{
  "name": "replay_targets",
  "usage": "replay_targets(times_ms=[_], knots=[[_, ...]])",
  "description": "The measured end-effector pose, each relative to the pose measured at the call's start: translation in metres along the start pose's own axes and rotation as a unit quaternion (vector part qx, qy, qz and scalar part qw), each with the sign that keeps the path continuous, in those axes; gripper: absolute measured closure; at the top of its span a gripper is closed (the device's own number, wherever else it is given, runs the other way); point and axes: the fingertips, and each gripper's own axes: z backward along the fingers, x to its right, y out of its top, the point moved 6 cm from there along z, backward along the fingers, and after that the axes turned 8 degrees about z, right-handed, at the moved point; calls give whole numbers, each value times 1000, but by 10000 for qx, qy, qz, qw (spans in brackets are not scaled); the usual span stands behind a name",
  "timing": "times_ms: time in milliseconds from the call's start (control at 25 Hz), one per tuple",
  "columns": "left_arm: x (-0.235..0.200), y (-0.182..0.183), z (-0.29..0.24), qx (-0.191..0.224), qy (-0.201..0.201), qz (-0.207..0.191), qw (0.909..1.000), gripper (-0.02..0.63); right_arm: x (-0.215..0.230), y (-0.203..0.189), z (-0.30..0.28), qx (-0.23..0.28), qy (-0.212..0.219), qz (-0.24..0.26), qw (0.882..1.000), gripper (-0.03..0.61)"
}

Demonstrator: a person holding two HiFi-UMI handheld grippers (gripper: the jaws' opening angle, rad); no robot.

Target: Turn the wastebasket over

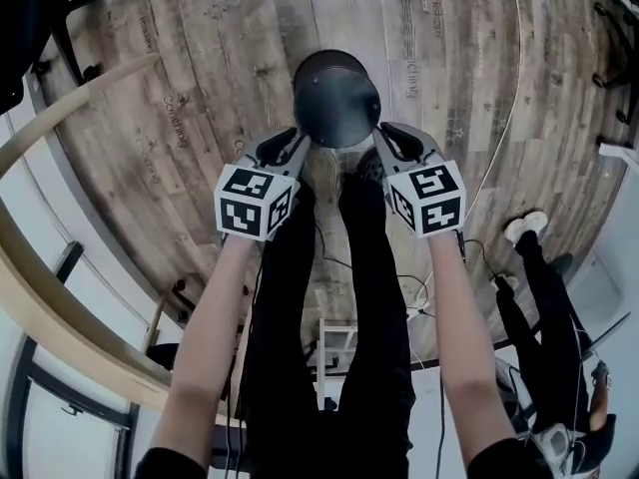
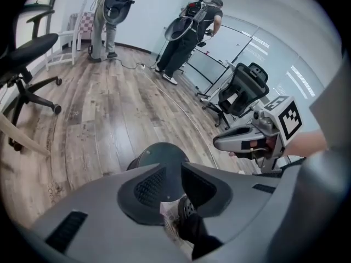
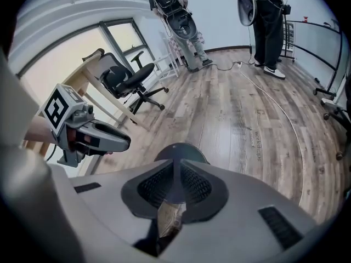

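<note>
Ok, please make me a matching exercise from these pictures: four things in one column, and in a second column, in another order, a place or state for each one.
Things:
1. left gripper
2. right gripper
3. wastebasket
4. office chair

Places and states:
A. jaws shut together
B. stands near the window
C. on the wooden floor, between the two grippers
D. jaws slightly apart

Right pairs: 1-D, 2-A, 3-C, 4-B.
</note>
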Motion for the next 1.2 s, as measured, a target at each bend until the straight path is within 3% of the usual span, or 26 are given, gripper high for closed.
replay_targets(times_ms=[200, 360, 480, 840, 1200], knots=[[-22, -9, -32, -250, 82, 97, 9996, 508, 11, -11, -28, -133, 92, -22, 9999, 541], [-33, -13, -49, -321, 185, 123, 9992, 482, 16, -16, -43, -240, 136, 8, 9996, 460], [-37, -16, -61, -385, 249, 199, 9988, 443, 22, -22, -54, -315, 133, 55, 9994, 439], [-33, -23, -91, -502, 251, 503, 9972, 362, 42, -38, -79, -492, -15, -2, 9988, 416], [-56, -23, -90, -92, 742, 997, 9922, 296, 53, -53, -98, -637, 33, -71, 9979, 359]])
